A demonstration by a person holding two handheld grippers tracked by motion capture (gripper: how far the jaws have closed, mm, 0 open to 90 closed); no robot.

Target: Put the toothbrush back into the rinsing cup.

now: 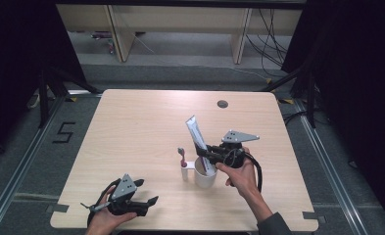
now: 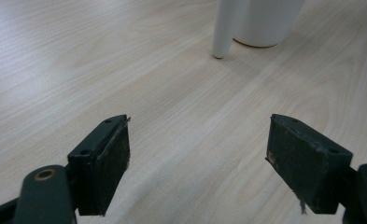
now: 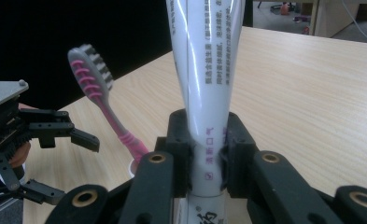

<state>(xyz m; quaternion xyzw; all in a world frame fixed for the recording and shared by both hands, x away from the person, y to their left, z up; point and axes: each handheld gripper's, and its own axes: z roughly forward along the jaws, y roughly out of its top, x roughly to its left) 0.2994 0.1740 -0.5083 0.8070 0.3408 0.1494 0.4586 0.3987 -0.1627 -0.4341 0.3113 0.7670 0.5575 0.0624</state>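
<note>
Right now my right gripper (image 3: pixel 208 158) has its jaws clamped on the lower body of the white toothpaste tube (image 3: pixel 204 79), one pad pressed against each flank, with the printed length of the tube rising straight up from between them. From the high view that gripper (image 1: pixel 210 155) sits just over the white mug (image 1: pixel 205 173), and the tube (image 1: pixel 196 133) leans up and back from the mug's mouth toward the far side of the worktop (image 1: pixel 131 127). Its bottom end looks already down inside the rim, though I cannot see how deep it sits. I judge this the placing step: the tube is being lowered into the mug.

A pink toothbrush (image 3: pixel 102 100) stands beside it, head up, seemingly in the small holder on the mug's side (image 1: pixel 183 164).

My left gripper (image 1: pixel 140 192) rests low at the near edge of the worktop, well apart from the mug, with its jaws standing wide and nothing between them but bare wood (image 2: pixel 197 154).

Next, I think, I need to ease the tube down until it bears on the bottom or the rim, then part the jaws slowly and draw back upward without dragging the tube or tipping the mug. The toothbrush is close, so I should keep clear of its handle as I withdraw.
</note>
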